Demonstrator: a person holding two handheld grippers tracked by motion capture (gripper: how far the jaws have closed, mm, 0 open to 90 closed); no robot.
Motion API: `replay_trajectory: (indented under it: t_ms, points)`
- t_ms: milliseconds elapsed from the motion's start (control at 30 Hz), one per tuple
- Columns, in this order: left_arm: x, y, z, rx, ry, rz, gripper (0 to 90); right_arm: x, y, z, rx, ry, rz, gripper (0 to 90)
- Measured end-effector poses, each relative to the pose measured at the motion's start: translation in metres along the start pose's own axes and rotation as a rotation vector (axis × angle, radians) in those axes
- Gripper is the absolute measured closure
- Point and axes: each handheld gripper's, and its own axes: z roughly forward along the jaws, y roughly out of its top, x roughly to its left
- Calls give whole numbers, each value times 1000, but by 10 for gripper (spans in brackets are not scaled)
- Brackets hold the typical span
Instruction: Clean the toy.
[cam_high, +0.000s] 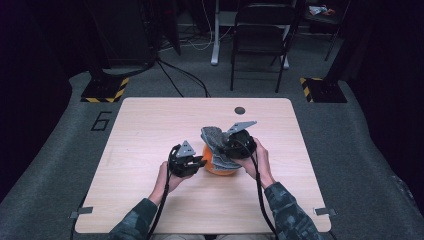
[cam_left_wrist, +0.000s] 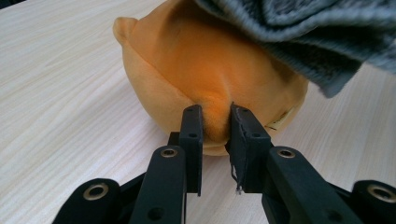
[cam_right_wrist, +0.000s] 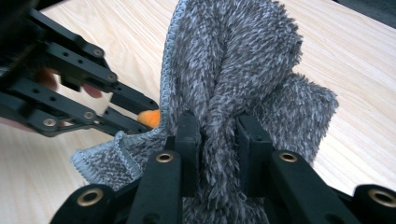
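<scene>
Orange plush (cam_left_wrist: 205, 70): your rounded soft piece, resting mid-table, a fold pinched.
Grey cloth (cam_right_wrist: 233, 60): your fuzzy towel, bunched, draped over the plush.

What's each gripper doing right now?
Left gripper: shut on the orange plush.
Right gripper: shut on the grey cloth.

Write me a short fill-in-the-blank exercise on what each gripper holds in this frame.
1. The left gripper is shut on a pinch of the soft ____ cushion.
2. The right gripper is shut on a fluffy ____ towel.
3. The towel hangs partly over the ____ of the cushion.
4. The cushion rests on a ____ table.

Missing words: orange; grey; top; wooden
</scene>
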Motion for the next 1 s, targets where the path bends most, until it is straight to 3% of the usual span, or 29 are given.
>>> replay_trajectory:
  t_ms: [500,700,833,1000]
  points:
    - [0,0,1,2,2,6,741,2,-2,10,27,-55,-29,735]
    - [1,-1,2,-1,-4,-4,755,0,-4,9,38,-47,5,739]
    - [1,-1,2,3,-4,-3,773,-3,-6,5,40,-60,-8,739]
    - [1,-1,2,3,-4,-1,774,-12,-14,-2,48,-67,31,738]
